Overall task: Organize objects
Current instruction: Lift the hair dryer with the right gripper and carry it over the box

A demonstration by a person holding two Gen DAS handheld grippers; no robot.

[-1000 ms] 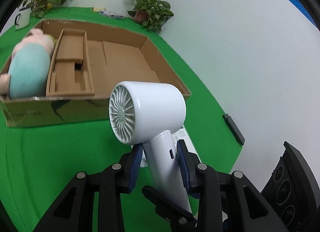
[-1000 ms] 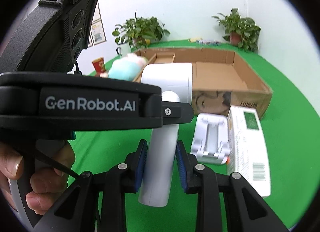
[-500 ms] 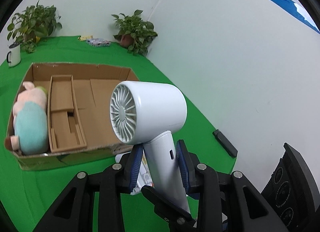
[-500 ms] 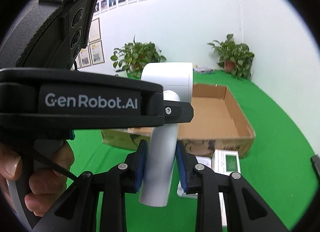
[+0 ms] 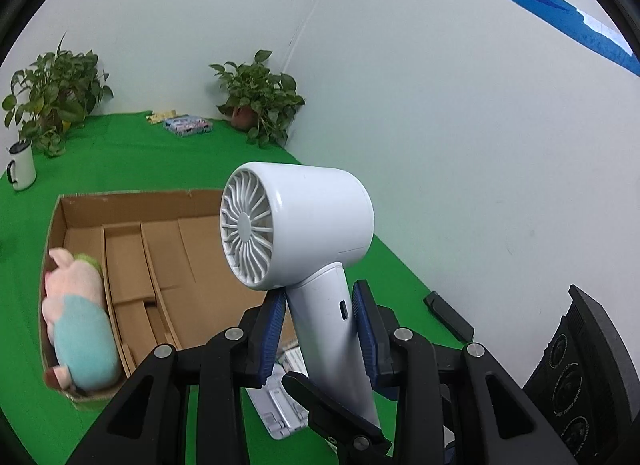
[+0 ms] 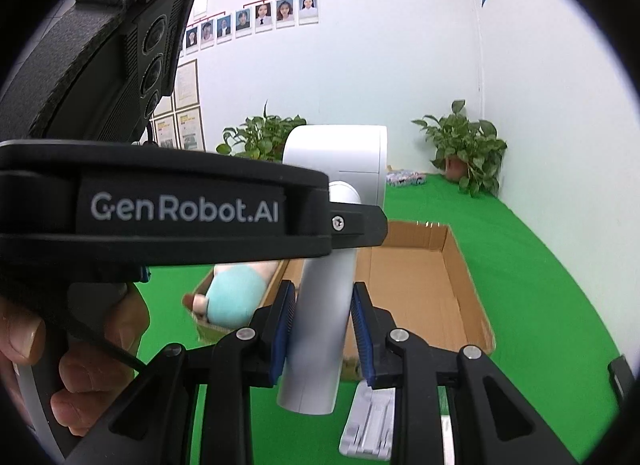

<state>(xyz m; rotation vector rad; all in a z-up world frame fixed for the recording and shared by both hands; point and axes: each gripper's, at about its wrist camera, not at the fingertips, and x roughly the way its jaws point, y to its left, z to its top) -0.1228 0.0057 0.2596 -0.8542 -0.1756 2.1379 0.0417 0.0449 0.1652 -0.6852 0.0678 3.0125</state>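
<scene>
- The dryer (image 5: 298, 225) sits at the centre of both views, held up in the air above the green cloth (image 5: 132, 153), with the box (image 5: 168, 249) behind and below it.
- The left gripper (image 5: 320, 329) is clamped on the dryer's handle just under the head; both blue pads (image 5: 273, 327) press the white shell.
- The right gripper (image 6: 323, 329) grips the same handle lower down, its pads (image 6: 285, 329) on either side, the handle's butt end poking out below.
- In the right view the left gripper crosses the upper left of the frame, a hand (image 6: 60, 369) on its grip at lower left.
- Handling, as a judgement: a hard, smooth plastic shell, likely light but top-heavy, so it may swivel or slip between the pads. The straight handle is the sound hold; the finned intake looks more delicate.
- The plush (image 5: 78, 325) lies in the box's left compartment, lower left of the left view; a white stand (image 6: 370, 425) lies on the cloth below the dryer.
- Readable writing: "GenRobot.AI" on the left gripper. The wall poster's text is too small to read.
</scene>
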